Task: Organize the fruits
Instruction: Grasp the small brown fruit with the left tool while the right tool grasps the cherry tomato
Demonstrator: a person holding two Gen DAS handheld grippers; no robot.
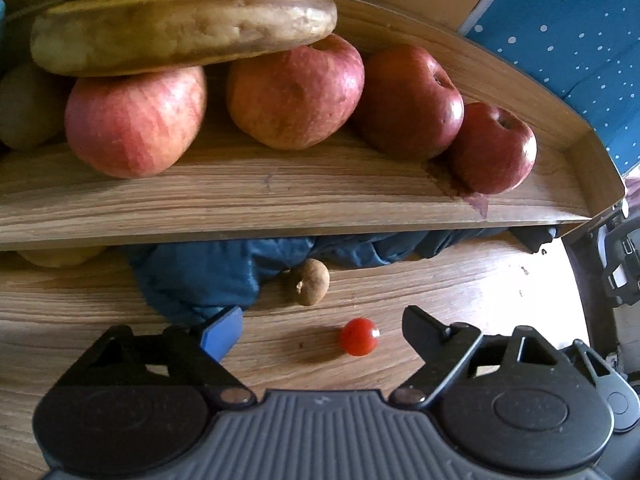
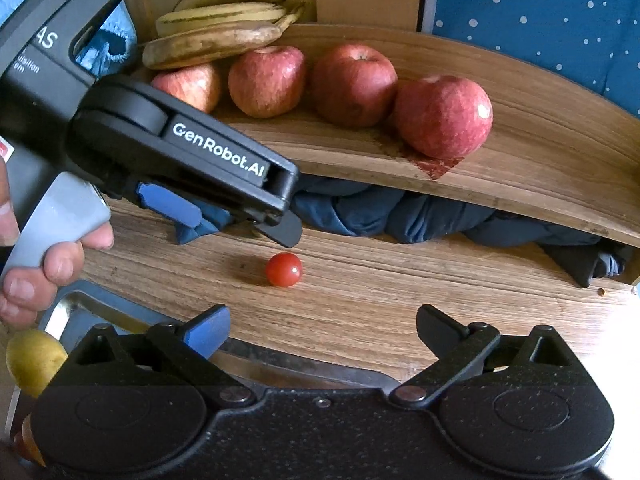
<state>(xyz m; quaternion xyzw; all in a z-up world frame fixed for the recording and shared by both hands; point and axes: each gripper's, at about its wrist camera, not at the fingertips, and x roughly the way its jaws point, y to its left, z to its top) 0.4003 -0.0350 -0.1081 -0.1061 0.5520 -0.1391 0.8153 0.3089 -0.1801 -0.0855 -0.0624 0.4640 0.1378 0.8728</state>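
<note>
A small red cherry tomato (image 1: pixel 359 336) lies on the lower wooden board, between the fingertips of my left gripper (image 1: pixel 320 334), nearer the black right finger; nothing touches it and the jaws stand open. In the right wrist view the same tomato (image 2: pixel 284 269) sits ahead of my right gripper (image 2: pixel 324 326), which is open and empty. The left gripper (image 2: pixel 240 226) hangs just above and behind the tomato there. Several red apples (image 1: pixel 294 92) (image 2: pixel 354 84) and bananas (image 1: pixel 180 28) (image 2: pixel 216 28) rest on the raised wooden shelf (image 1: pixel 280 196).
A crumpled blue cloth (image 1: pixel 192 280) (image 2: pixel 360 208) is stuffed under the shelf, with a small brown fruit (image 1: pixel 310 282) beside it. A metal tray (image 2: pixel 80 304) holding a yellow fruit (image 2: pixel 34 360) lies at the near left. A hand (image 2: pixel 48 272) grips the left gripper's handle.
</note>
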